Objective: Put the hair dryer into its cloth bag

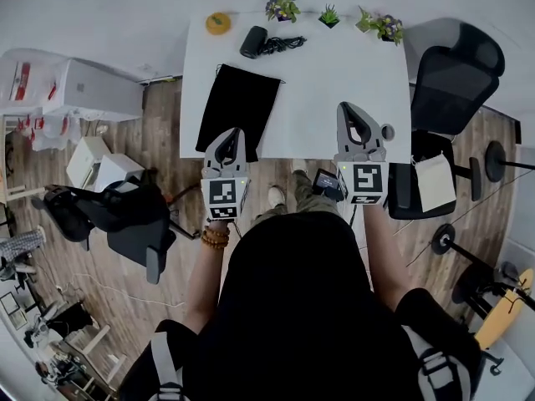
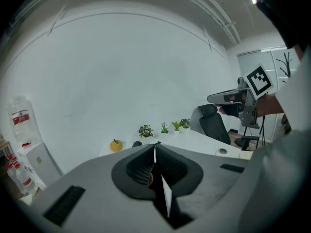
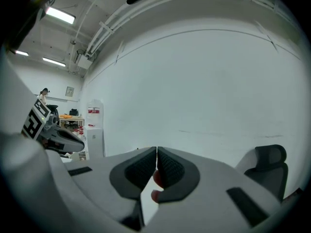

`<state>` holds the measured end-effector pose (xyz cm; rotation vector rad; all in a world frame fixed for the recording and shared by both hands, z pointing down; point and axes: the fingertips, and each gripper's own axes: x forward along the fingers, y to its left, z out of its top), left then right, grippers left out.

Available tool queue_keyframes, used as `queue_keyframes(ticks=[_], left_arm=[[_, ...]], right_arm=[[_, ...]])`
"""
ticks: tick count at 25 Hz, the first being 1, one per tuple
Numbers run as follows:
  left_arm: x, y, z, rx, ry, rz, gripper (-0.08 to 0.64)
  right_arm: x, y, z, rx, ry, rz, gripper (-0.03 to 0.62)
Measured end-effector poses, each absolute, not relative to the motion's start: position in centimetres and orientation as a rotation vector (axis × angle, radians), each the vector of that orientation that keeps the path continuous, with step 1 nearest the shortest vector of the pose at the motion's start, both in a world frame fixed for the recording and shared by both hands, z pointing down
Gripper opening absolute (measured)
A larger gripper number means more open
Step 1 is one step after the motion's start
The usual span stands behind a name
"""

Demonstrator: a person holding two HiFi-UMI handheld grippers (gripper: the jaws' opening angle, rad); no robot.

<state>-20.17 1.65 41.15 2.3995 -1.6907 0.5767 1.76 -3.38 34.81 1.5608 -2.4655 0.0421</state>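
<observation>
Black cloth bag (image 1: 241, 107) lies just ahead of our left gripper (image 1: 235, 134), hair dryer (image 1: 253, 41) beyond it. Left gripper and right gripper (image 1: 346, 109) are closed, empty. We judge this the reach; next we open jaws.

White rectangular table (image 1: 343, 65): flat black cloth bag (image 1: 241, 107) on its near left part; black hair dryer (image 1: 254, 41) beyond it, at the far edge. Black mesh office chair (image 1: 458, 69) stands right of the table.
</observation>
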Motion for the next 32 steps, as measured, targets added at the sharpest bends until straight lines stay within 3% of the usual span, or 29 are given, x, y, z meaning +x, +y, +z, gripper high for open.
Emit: queue_keyframes(ticks=[13, 17, 25, 32], left_arm=[[-14.1, -5.0, 51.8, 2.345, -1.484, 0.849, 0.027], [-14.9, -6.3, 56.7, 2.292, -1.421, 0.864, 0.118], [-14.8, -8.3, 65.4, 2.179, -1.280, 0.992, 0.167], [-14.3, -9.1, 69.1, 2.110, -1.228, 1.058, 0.167]], right_arm=[[4.4, -9.4, 40.6, 1.434, -2.510, 0.174, 0.029], [5.2, -10.6, 40.7, 1.479, -2.465, 0.147, 0.029], [8.0, -11.2, 40.6, 1.610, -2.353, 0.155, 0.029], [9.1, -10.3, 41.5, 1.615, -2.296, 0.152, 0.029]])
